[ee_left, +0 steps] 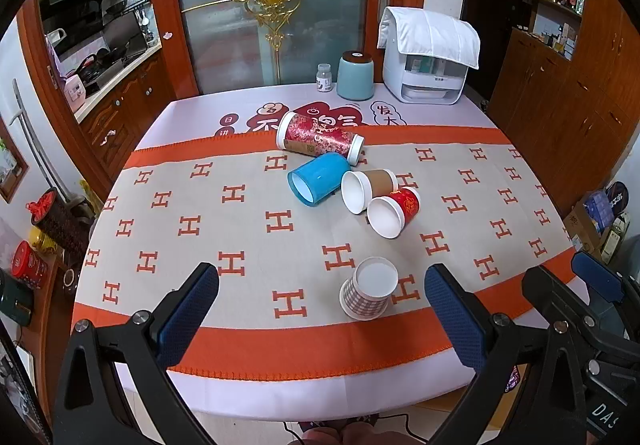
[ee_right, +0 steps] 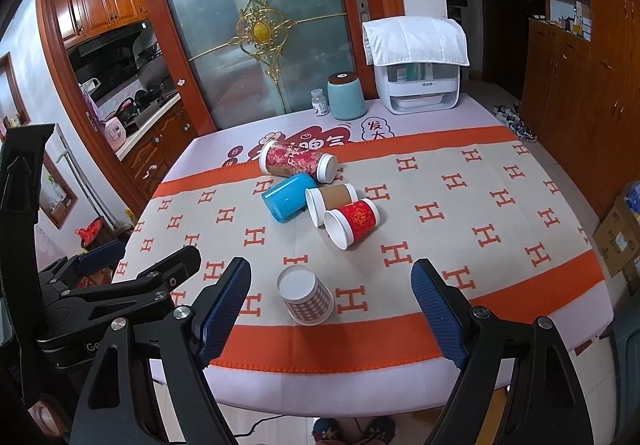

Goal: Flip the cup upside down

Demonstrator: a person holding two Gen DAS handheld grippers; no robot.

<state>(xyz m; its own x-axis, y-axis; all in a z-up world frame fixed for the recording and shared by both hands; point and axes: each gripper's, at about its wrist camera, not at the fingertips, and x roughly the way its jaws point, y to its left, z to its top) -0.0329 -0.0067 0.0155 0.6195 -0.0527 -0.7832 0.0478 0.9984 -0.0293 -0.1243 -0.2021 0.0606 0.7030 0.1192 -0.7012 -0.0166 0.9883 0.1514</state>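
A checked paper cup [ee_left: 369, 288] stands upside down near the table's front edge; it also shows in the right wrist view [ee_right: 305, 295]. Farther back, several cups lie on their sides in a cluster: a blue cup [ee_left: 318, 180], a brown-sleeved cup [ee_left: 370, 189], a red cup [ee_left: 394, 211] and a tall red floral cup [ee_left: 320, 140]. My left gripper [ee_left: 320, 297] is open and empty, held above the front edge just short of the checked cup. My right gripper [ee_right: 331, 287] is open and empty, also just short of that cup.
At the table's back stand a teal canister [ee_left: 355, 76], a small jar [ee_left: 324, 77] and a white appliance [ee_left: 430, 59] under a cloth. The table [ee_left: 200, 213] has an orange-bordered runner. A wooden cabinet [ee_left: 560, 105] is to the right.
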